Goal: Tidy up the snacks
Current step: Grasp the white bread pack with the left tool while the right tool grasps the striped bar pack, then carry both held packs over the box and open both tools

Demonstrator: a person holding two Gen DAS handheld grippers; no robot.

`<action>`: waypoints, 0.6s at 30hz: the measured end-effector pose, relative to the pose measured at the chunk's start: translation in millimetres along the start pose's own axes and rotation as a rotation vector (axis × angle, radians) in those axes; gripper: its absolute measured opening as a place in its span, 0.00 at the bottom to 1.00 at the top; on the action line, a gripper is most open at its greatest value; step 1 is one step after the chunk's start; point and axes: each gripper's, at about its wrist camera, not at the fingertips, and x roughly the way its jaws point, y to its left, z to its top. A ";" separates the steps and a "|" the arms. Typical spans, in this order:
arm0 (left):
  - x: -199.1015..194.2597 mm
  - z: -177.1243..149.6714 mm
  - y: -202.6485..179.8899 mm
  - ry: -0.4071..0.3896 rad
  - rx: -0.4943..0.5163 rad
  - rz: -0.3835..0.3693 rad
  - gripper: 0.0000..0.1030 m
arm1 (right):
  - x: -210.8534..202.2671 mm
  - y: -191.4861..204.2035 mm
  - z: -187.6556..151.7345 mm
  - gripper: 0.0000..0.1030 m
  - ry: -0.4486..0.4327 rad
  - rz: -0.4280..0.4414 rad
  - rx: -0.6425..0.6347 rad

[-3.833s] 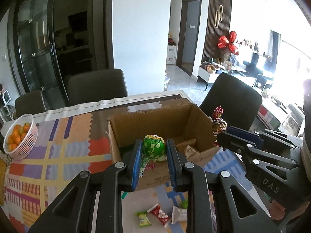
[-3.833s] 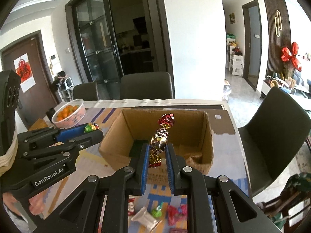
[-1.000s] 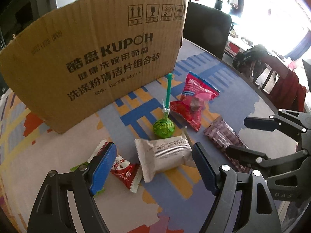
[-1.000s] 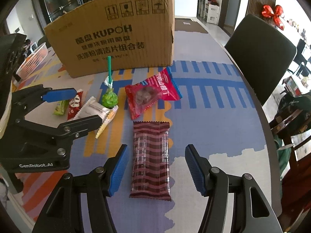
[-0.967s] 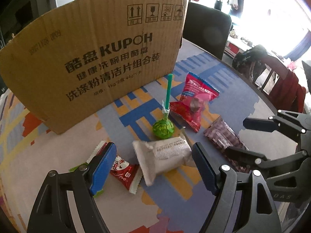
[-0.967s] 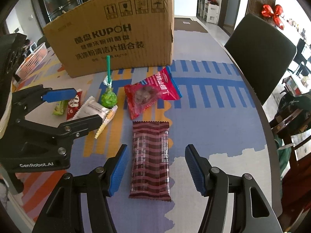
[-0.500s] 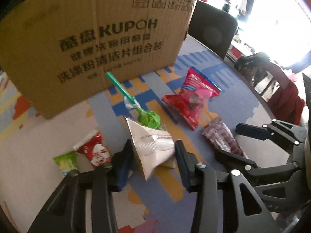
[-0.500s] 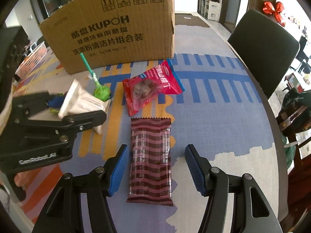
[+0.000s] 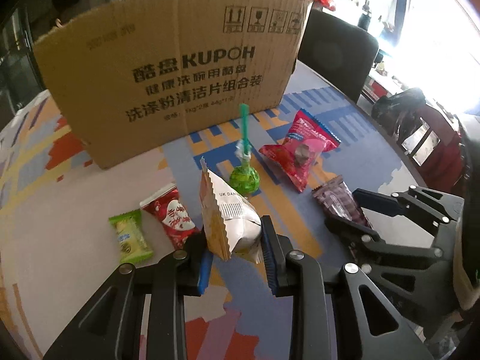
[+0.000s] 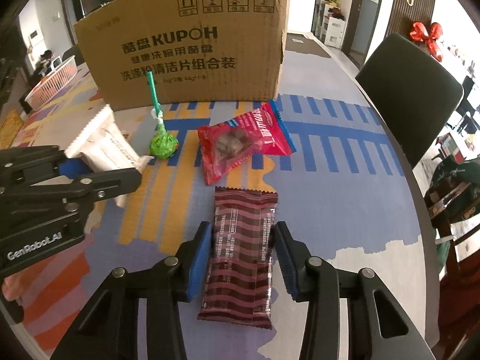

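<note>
My left gripper (image 9: 234, 231) is closing, its pads pressed on a white snack packet (image 9: 231, 210) that stands tilted on edge, one end raised off the table. The right wrist view shows the same packet (image 10: 102, 138) held in the left gripper (image 10: 99, 165). My right gripper (image 10: 243, 240) is also closing, and its blue pads touch both long edges of a maroon striped snack bar (image 10: 243, 207) lying flat. The cardboard box (image 10: 186, 45) stands behind the snacks, its printed side toward me. From the left wrist view, the right gripper (image 9: 345, 210) straddles the bar's end (image 9: 333, 192).
A green lollipop (image 9: 243, 180) and a red snack bag (image 9: 300, 153) lie between the grippers and the box. A small red candy (image 9: 171, 213) and a green candy (image 9: 129, 237) lie left. A basket (image 10: 54, 84) sits far left; a dark chair (image 10: 411, 90) stands past the table's right edge.
The left jaws closed on the white packet and tipped it up on edge. The right jaws narrowed onto the maroon bar. The lollipop's stick swung.
</note>
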 end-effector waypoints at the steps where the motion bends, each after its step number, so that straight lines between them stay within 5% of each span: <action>1: -2.8 -1.2 -1.7 0.000 -0.001 0.008 0.29 | -0.3 -0.8 0.0 0.40 0.000 0.003 0.003; 18: -46.0 -0.5 -0.3 -0.100 -0.072 0.026 0.28 | -38.9 -2.8 16.0 0.38 -0.092 0.072 0.017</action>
